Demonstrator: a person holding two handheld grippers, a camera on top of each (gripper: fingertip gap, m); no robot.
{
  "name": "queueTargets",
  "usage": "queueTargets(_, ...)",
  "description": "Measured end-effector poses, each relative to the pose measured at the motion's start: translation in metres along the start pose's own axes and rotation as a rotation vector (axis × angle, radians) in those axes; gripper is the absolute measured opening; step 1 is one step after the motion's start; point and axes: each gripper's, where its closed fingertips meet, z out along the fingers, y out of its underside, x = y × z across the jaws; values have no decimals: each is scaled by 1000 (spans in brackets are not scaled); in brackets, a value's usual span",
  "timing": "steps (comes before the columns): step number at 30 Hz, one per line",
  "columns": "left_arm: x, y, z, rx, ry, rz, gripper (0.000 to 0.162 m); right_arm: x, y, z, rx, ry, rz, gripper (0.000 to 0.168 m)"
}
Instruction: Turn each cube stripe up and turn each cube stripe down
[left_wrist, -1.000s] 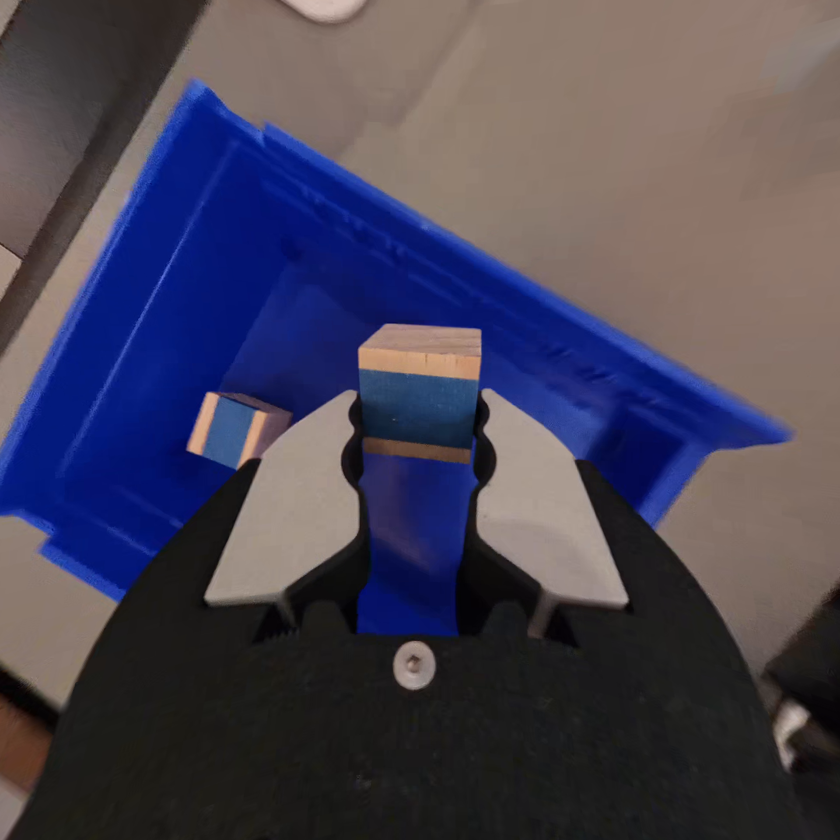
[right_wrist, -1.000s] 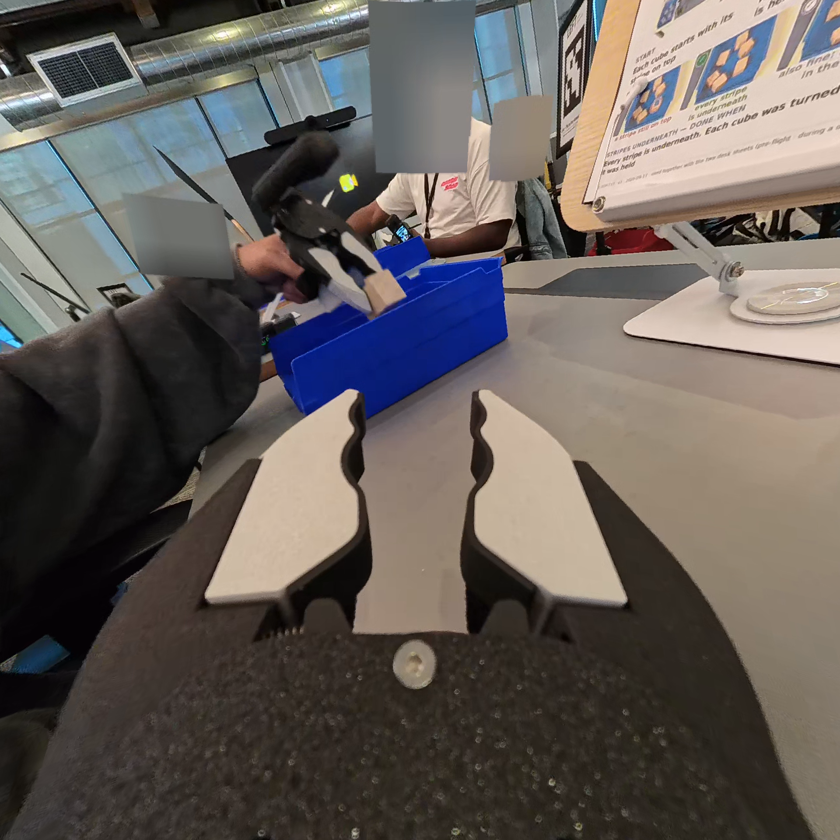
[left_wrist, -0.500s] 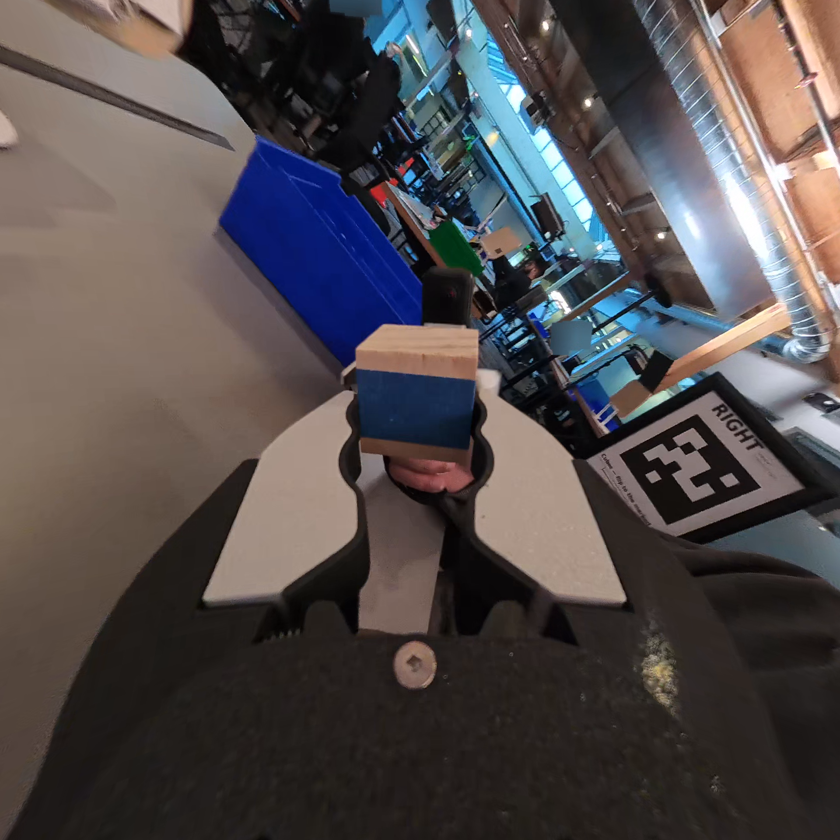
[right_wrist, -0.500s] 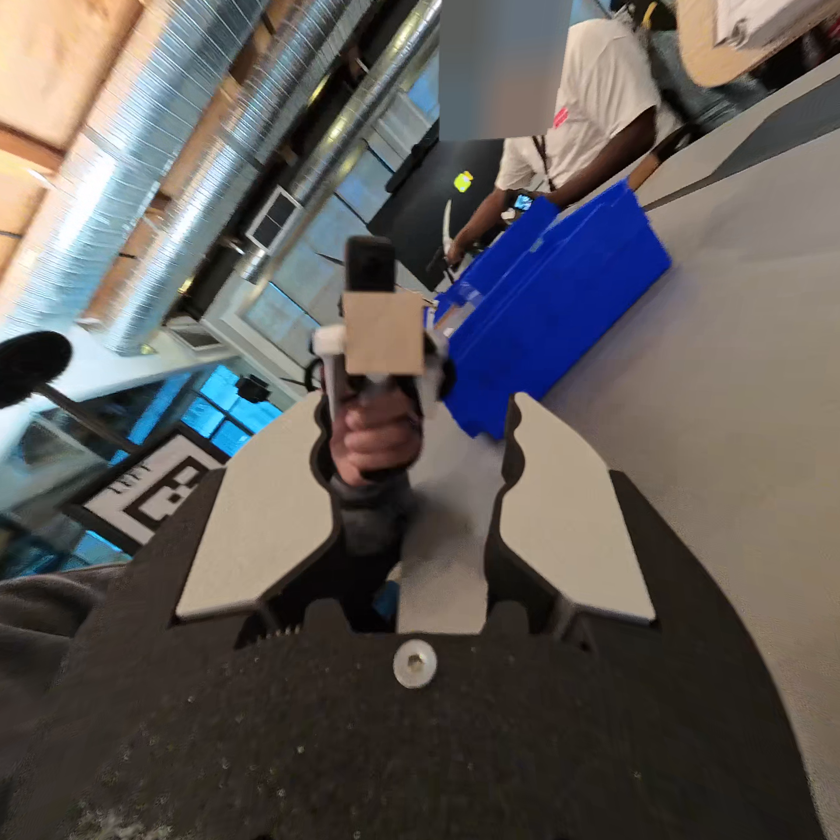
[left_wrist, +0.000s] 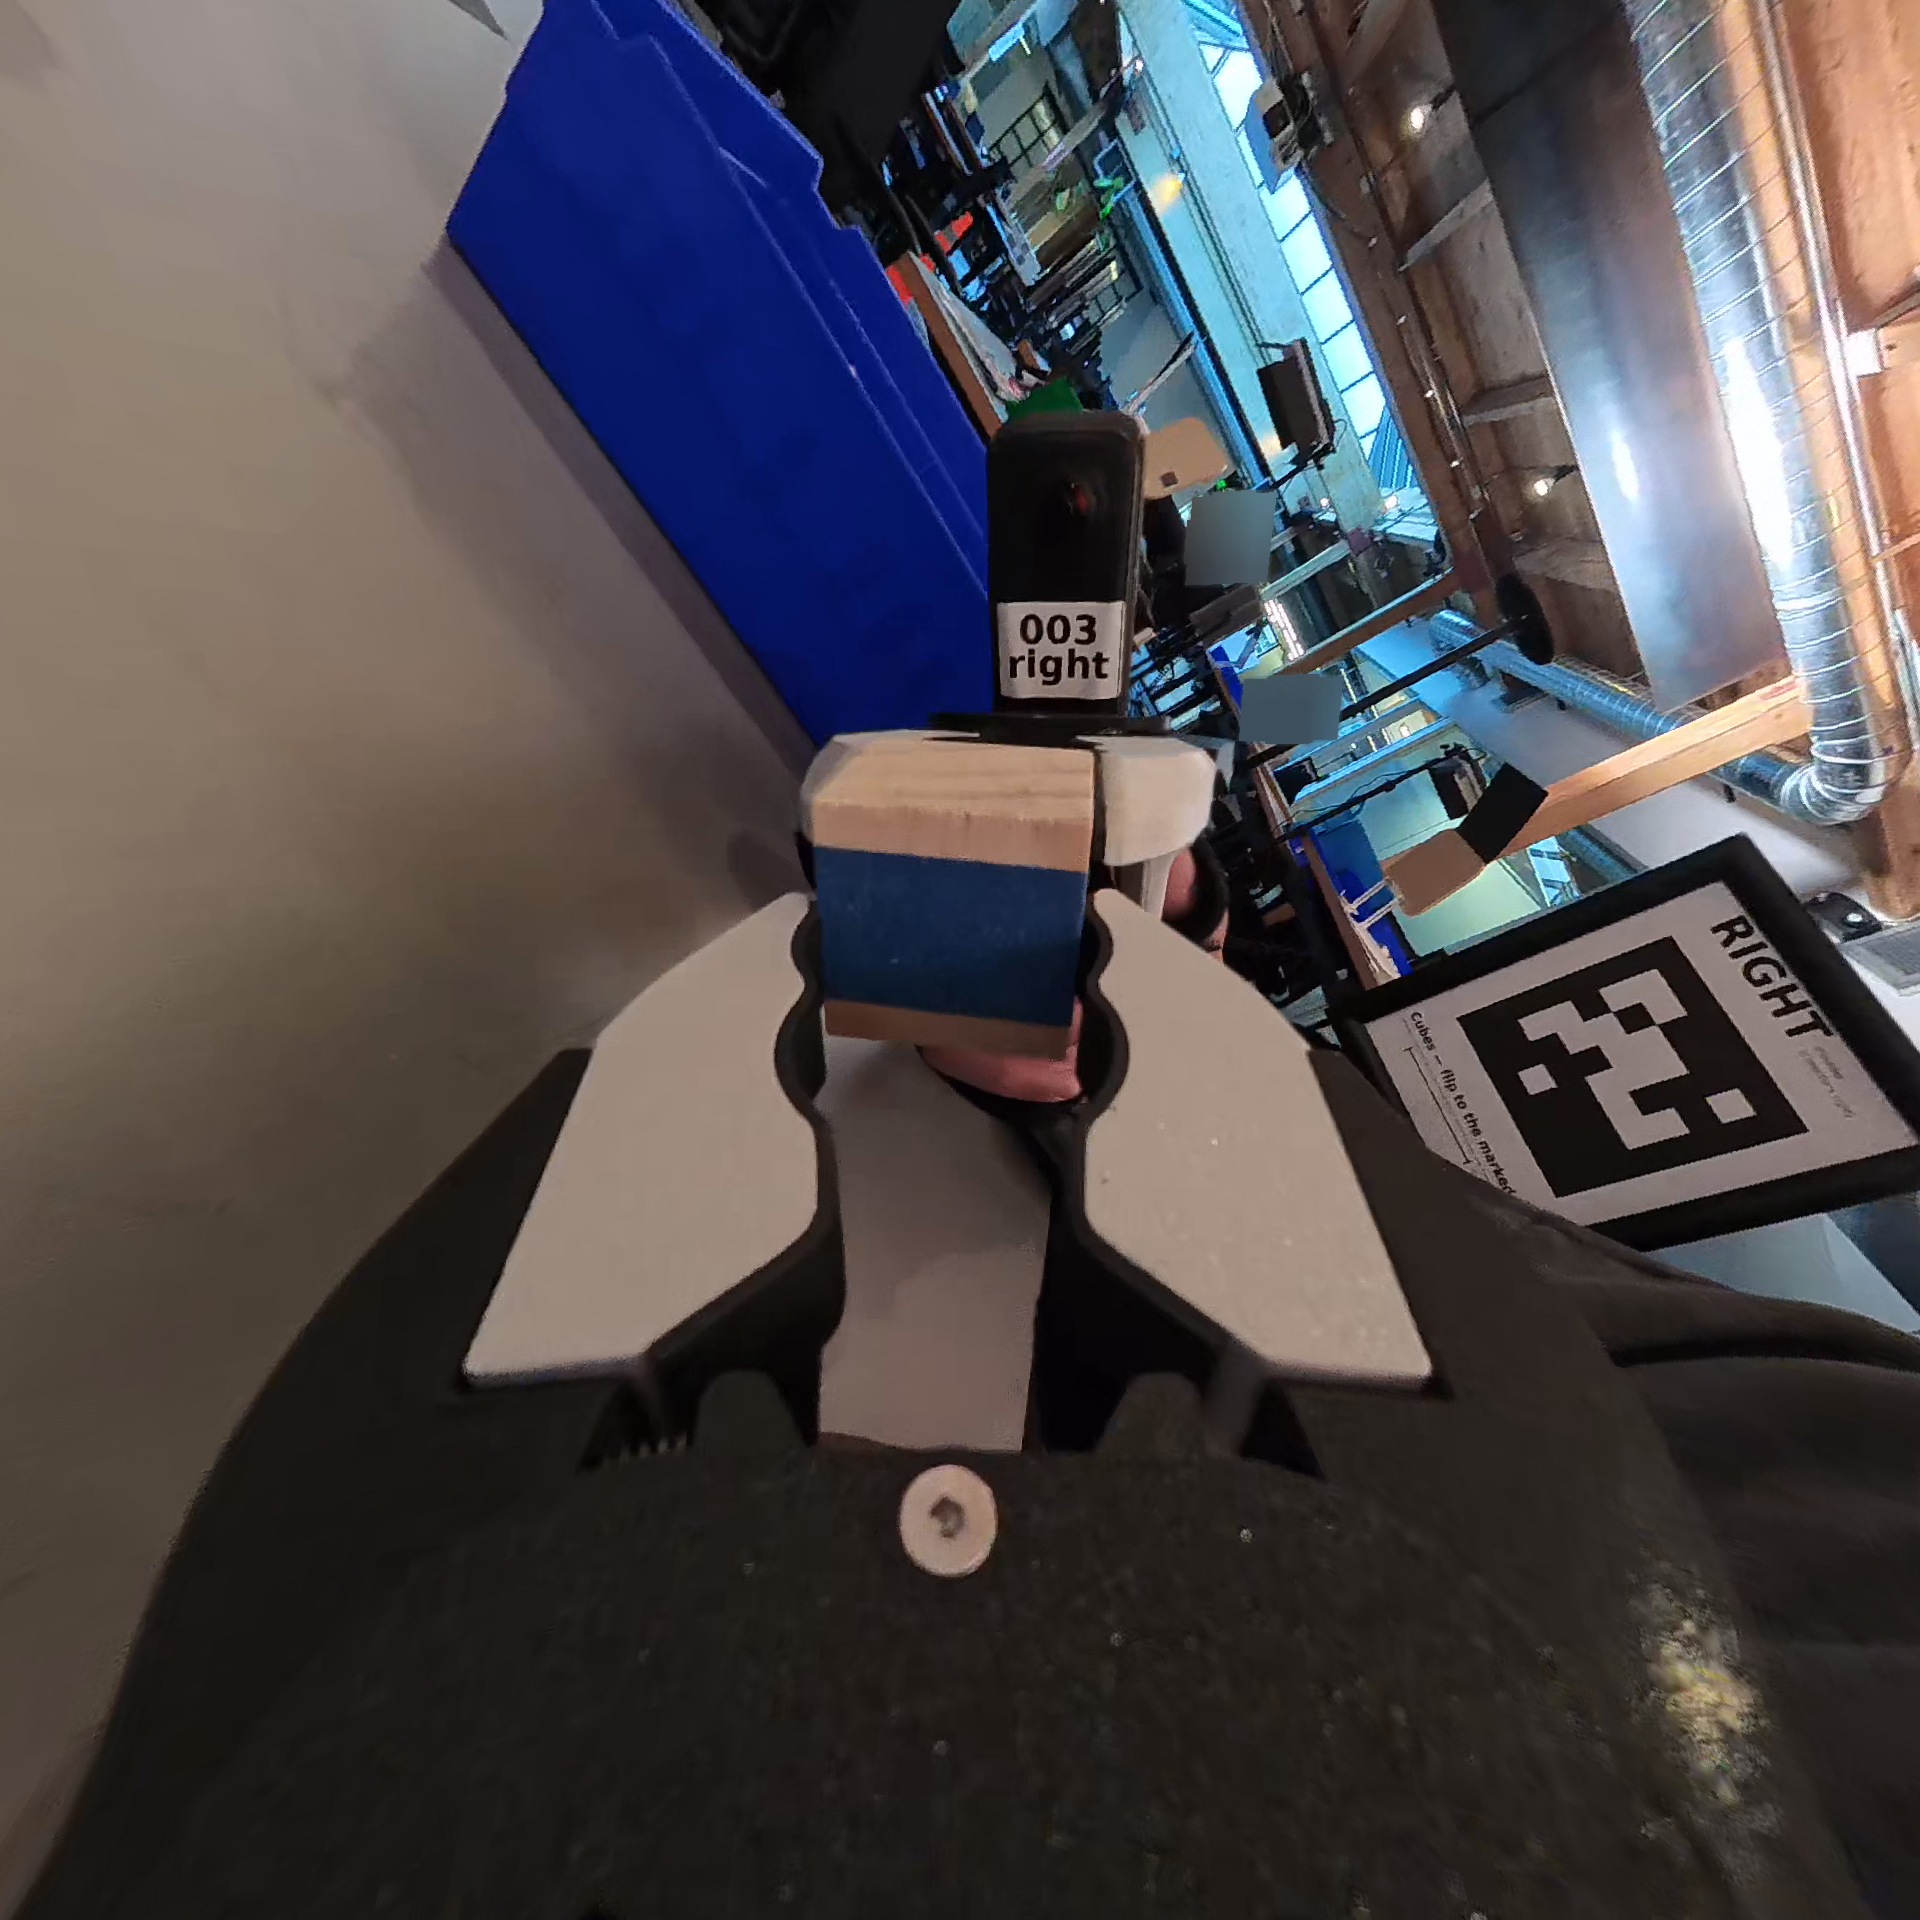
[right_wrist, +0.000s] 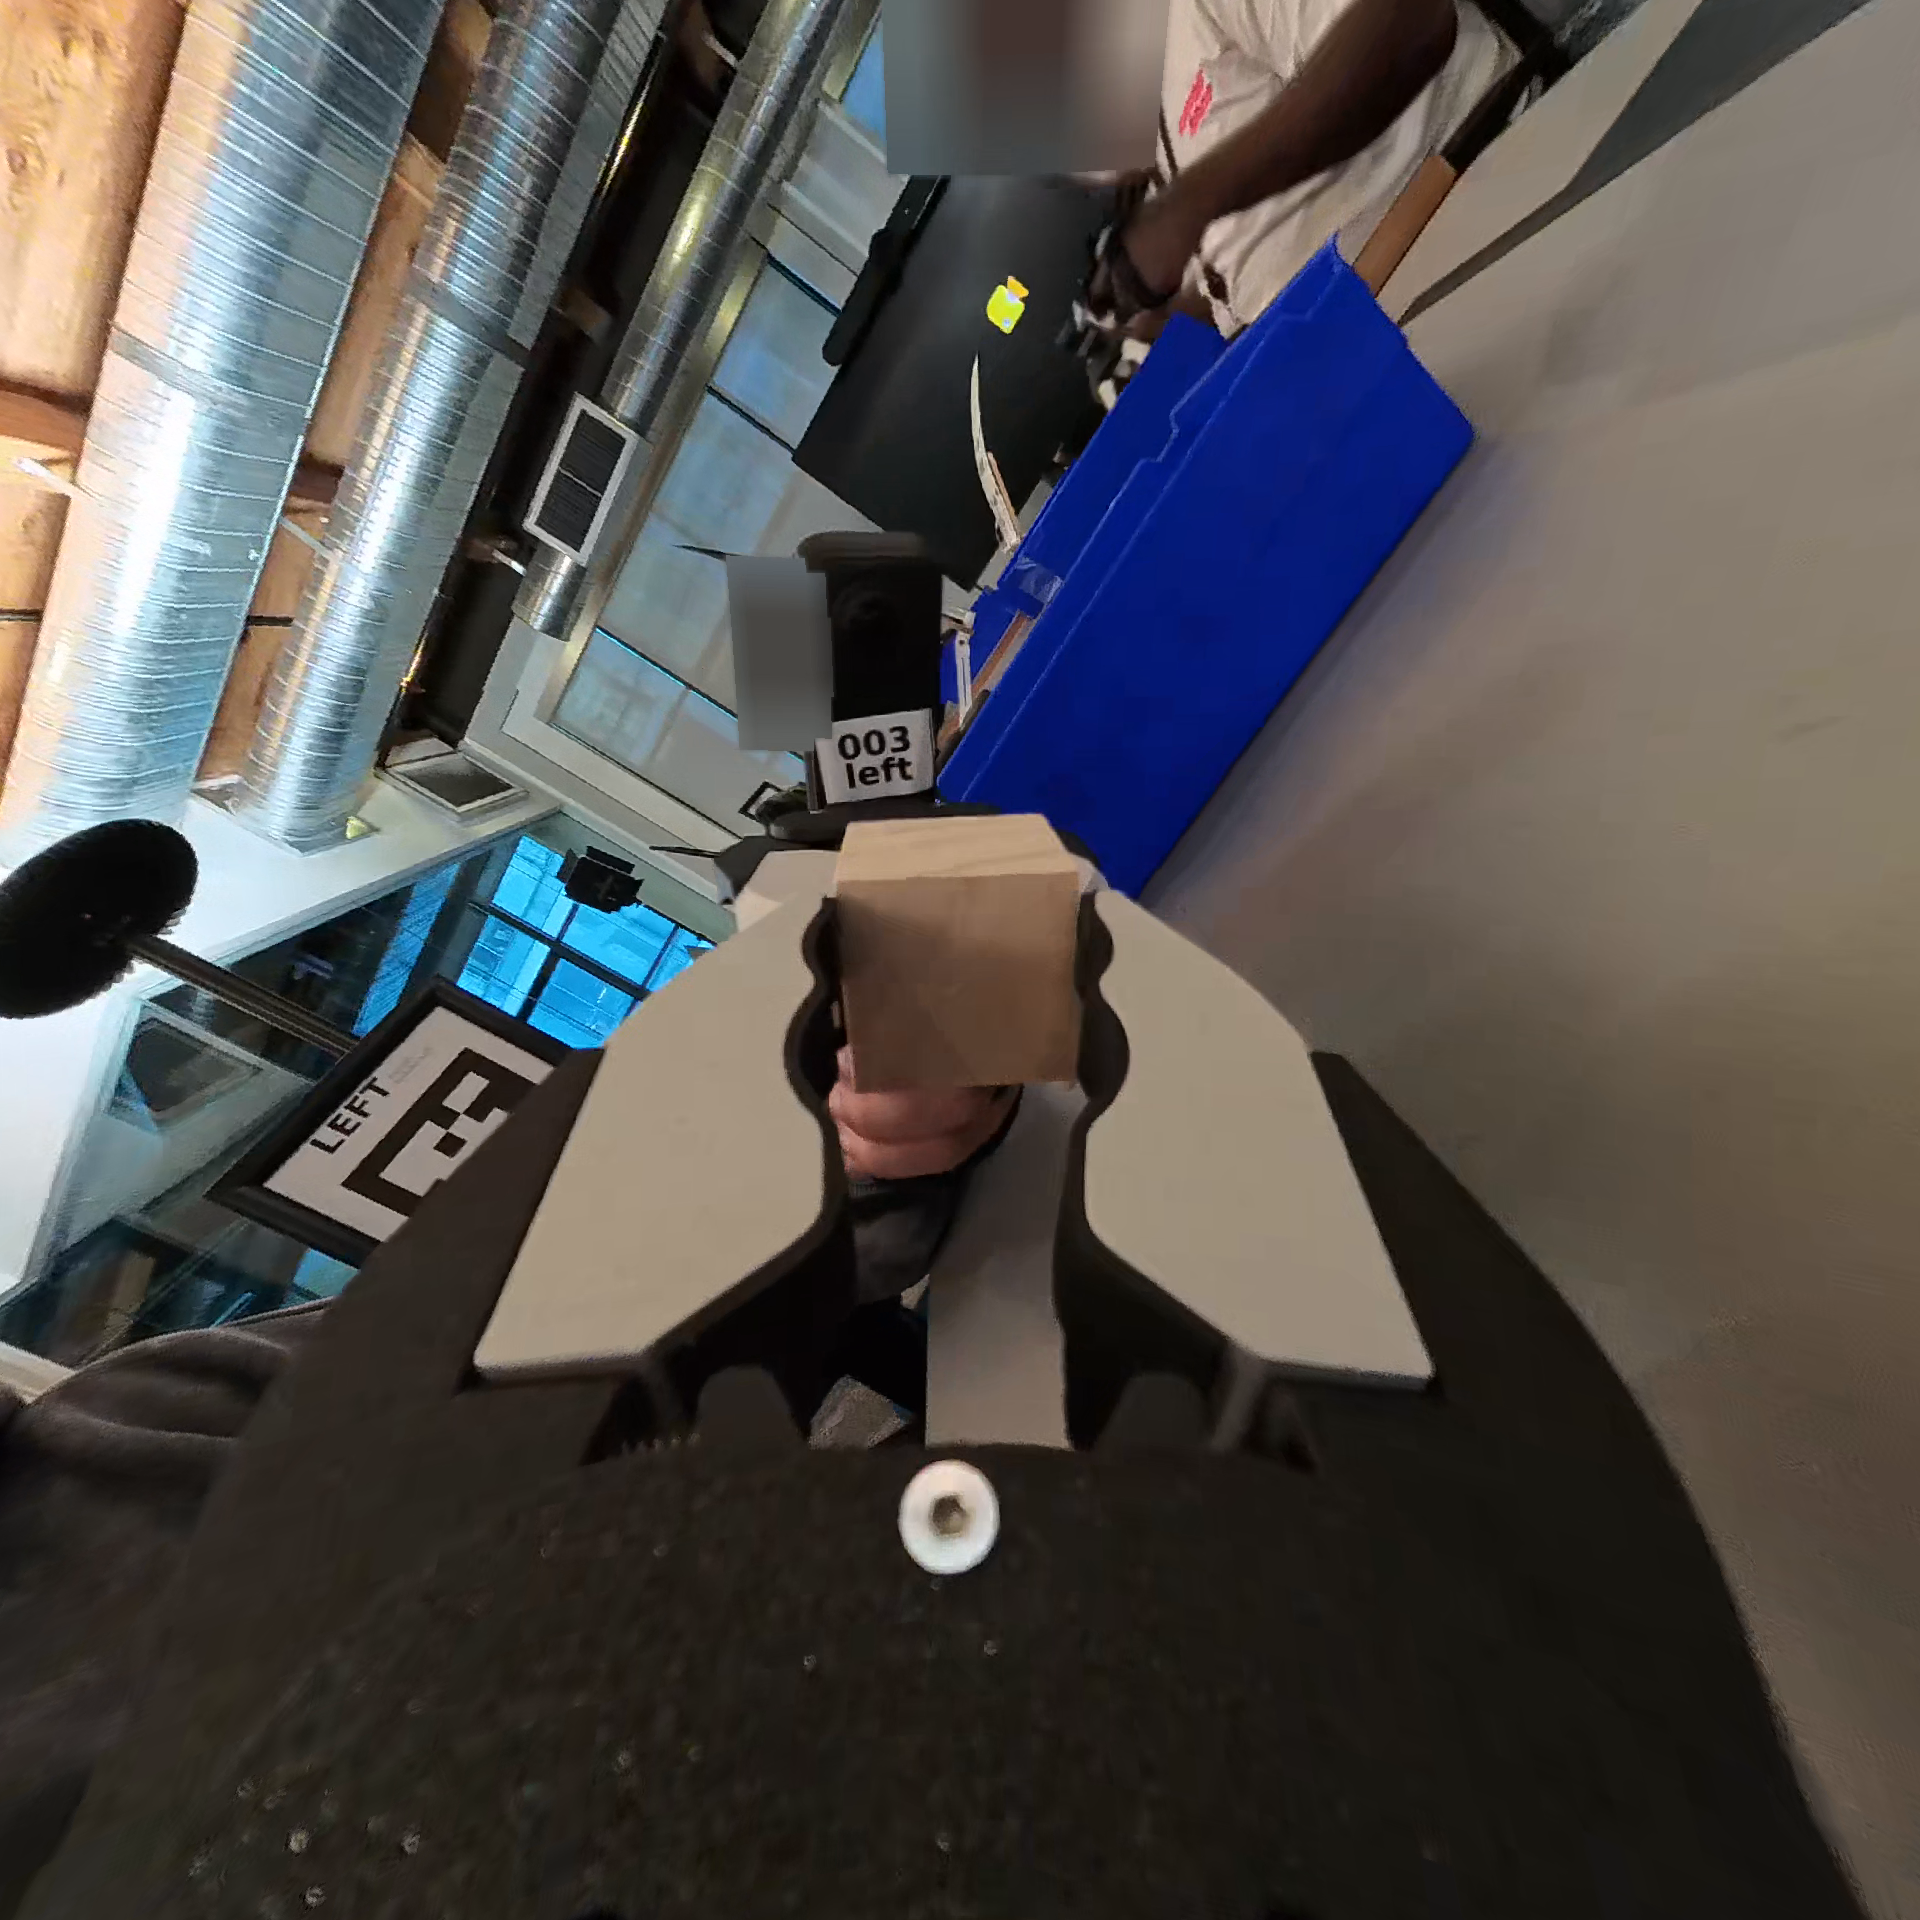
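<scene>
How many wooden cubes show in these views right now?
1. The cube sits in mid-air between the jaws of the left gripper and right gripper. The blue bin may hide others.

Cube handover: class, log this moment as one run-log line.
phase: mid-air handover | cube: stripe faces left camera | left gripper: shut on cube | right gripper: fingers around cube, closure unclear | bin: behind
</scene>
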Motion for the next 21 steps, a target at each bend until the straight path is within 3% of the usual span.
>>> queueTargets(6, 2, 4, -4, -14, 9, -25, 47, 1, 4, -2, -33, 20, 7, 43)
queueTargets(9, 3, 11, -21, 5, -37, 41, 75, -3, -2, -8, -18, 30, -14, 43)
queueTargets(11, -2, 23, -36, 9, -123, 136, 82, -8, -7, -12, -7, 21, -25, 43)
queueTargets(15, -15, 54, -63, 58, -312, 337, 80, -16, -17, -21, 2, 61, -90, 43)
queueTargets(21, -1, 69, -59, 12, -282, 370, 73, -45, -52, -52, 56, 145, -231, 43)
